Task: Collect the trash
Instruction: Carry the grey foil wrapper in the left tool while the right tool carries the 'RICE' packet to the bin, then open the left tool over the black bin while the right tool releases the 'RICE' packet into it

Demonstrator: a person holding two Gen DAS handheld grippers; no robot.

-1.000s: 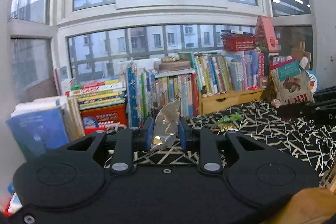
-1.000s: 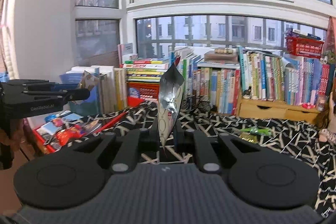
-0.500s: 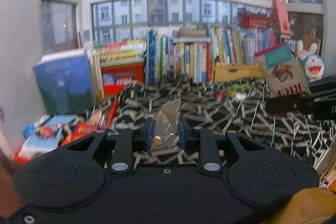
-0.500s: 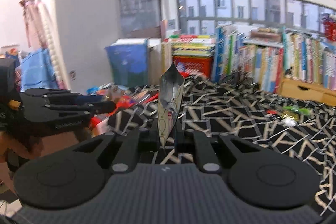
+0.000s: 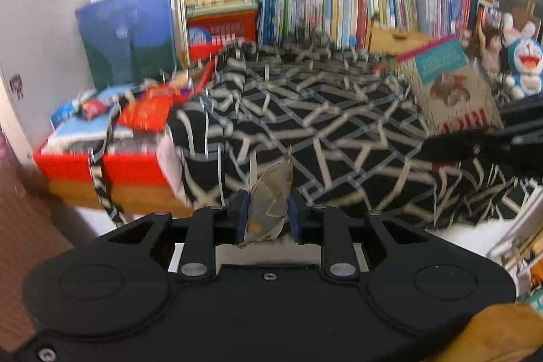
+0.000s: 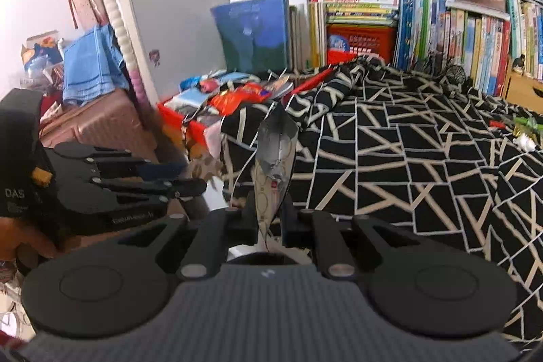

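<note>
My left gripper (image 5: 267, 215) is shut on a crumpled silver-and-gold foil wrapper (image 5: 273, 192) between its blue pads. It hangs over the edge of the black-and-white patterned cloth (image 5: 322, 111). My right gripper (image 6: 268, 221) is shut on a tall silver foil wrapper (image 6: 276, 151) that stands upright. A red box (image 6: 176, 117) holding several wrappers (image 6: 242, 97) sits ahead and to the left of both grippers, and the left wrist view also shows this red box (image 5: 112, 168). The left gripper (image 6: 193, 185) shows from the side at the left of the right wrist view.
Rows of books (image 6: 458, 33) line the window sill. A snack carton (image 5: 448, 83) and a blue cat toy (image 5: 524, 63) stand at the right. Green scraps (image 6: 524, 124) lie on the cloth. A pink suitcase (image 6: 95, 121) with blue fabric (image 6: 88, 67) stands at the left.
Both grippers have sunk, tilted downward and swung left, so the red box with wrappers has come into view closer ahead. Each wrapper stays gripped as before.
</note>
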